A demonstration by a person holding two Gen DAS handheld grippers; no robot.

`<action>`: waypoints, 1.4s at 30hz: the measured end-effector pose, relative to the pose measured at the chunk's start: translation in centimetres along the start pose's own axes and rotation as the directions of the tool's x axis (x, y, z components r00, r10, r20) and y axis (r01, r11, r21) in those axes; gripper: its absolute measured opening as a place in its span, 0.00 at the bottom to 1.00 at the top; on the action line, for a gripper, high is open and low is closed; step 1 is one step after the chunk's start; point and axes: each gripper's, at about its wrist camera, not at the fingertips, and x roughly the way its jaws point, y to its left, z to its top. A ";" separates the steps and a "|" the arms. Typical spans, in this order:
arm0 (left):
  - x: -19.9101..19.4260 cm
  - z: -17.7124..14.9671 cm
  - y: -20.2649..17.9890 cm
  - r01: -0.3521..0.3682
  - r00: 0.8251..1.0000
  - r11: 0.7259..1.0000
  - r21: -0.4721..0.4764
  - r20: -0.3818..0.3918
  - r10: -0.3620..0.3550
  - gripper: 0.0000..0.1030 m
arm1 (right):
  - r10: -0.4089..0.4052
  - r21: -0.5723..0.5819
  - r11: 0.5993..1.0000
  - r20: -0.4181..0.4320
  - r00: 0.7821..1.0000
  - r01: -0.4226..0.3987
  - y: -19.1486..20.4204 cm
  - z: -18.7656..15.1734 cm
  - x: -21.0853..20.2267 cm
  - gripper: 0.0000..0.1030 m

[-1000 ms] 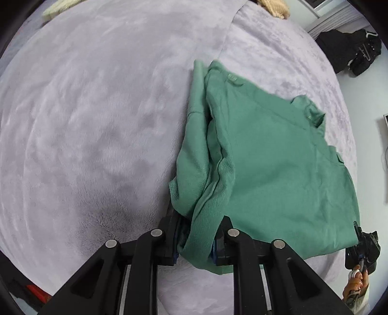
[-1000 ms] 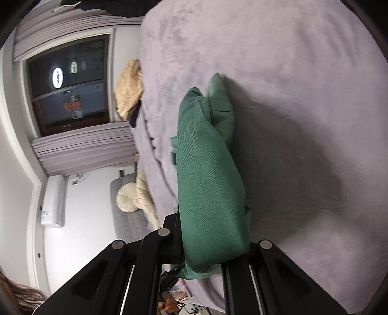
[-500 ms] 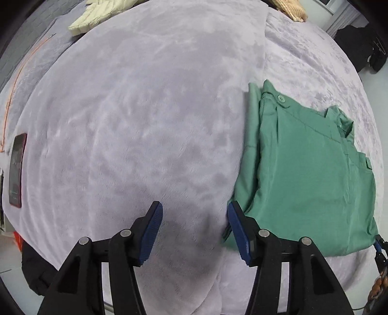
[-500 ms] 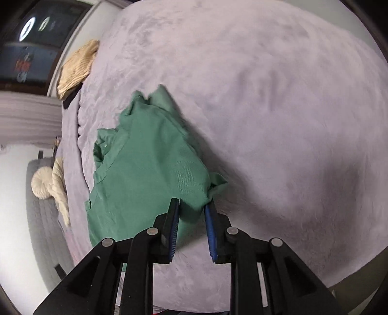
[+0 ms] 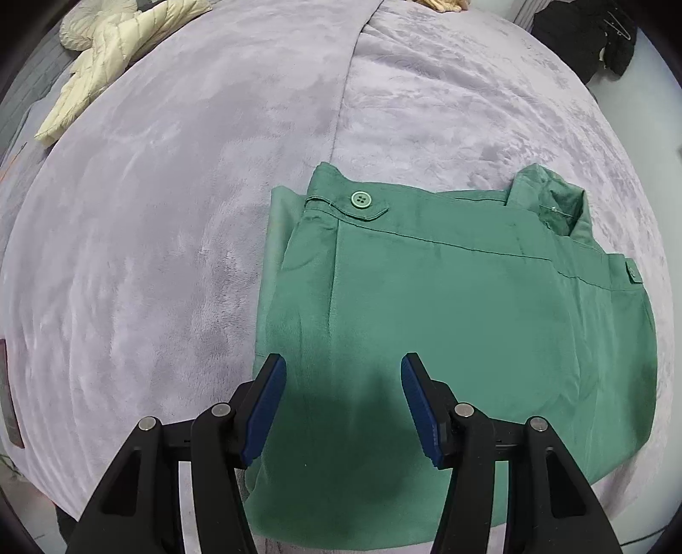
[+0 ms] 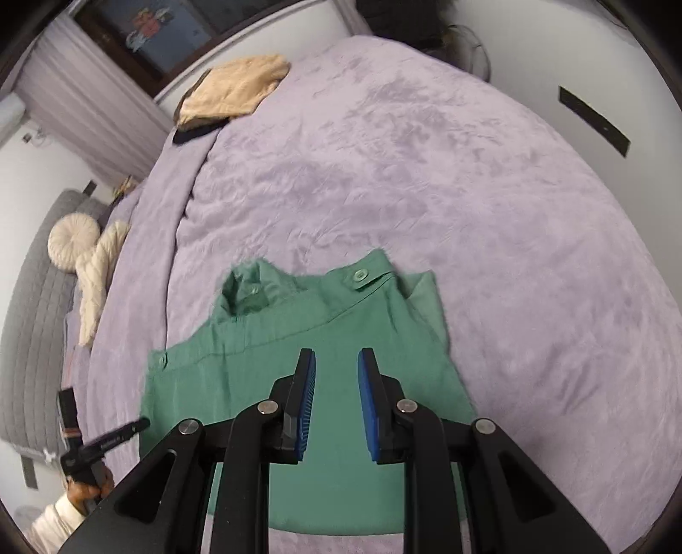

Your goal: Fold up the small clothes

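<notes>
A green shirt (image 5: pixel 447 324) lies folded into a flat rectangle on the lavender bedspread (image 5: pixel 170 213), collar and button tabs at its far edge. It also shows in the right wrist view (image 6: pixel 255 375). My left gripper (image 5: pixel 341 405) is open and empty, hovering over the shirt's near left part. My right gripper (image 6: pixel 336 400) is open and empty, over the middle of the shirt. The left gripper and the hand holding it (image 6: pixel 98 451) show at the lower left of the right wrist view.
A cream puffer jacket (image 5: pixel 106 55) lies at the bed's far left, black clothes (image 5: pixel 588 38) beyond the far right edge. In the right wrist view a tan garment (image 6: pixel 234 93) lies at the far end, a round cream cushion (image 6: pixel 72 247) by the grey headboard (image 6: pixel 30 341).
Both grippers held the green shirt a second ago, let it go, and pulled back. The shirt now lies flat and folded, and both grippers hover open above it.
</notes>
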 end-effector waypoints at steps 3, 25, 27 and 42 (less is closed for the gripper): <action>1.9 0.3 -0.1 -0.045 0.999 0.999 0.008 -0.012 0.045 0.56 | -0.030 -0.006 1.000 -0.094 0.995 0.029 -0.7 -0.1 4.8 0.23; -2.0 -4.2 3.0 -0.006 0.999 0.999 -0.049 0.033 0.007 0.80 | 0.019 0.176 0.984 -0.224 0.974 0.021 -2.3 -5.4 4.5 0.50; -2.9 -4.7 3.2 -0.010 0.998 0.999 -0.053 0.061 0.014 1.00 | 0.037 0.169 0.986 -0.240 0.970 0.004 -0.8 -6.2 4.7 0.51; -0.3 -4.2 5.9 -0.056 0.998 0.992 -0.112 -0.015 0.054 1.00 | 0.244 0.145 0.969 -0.430 0.869 -0.200 10.3 -13.7 9.6 0.77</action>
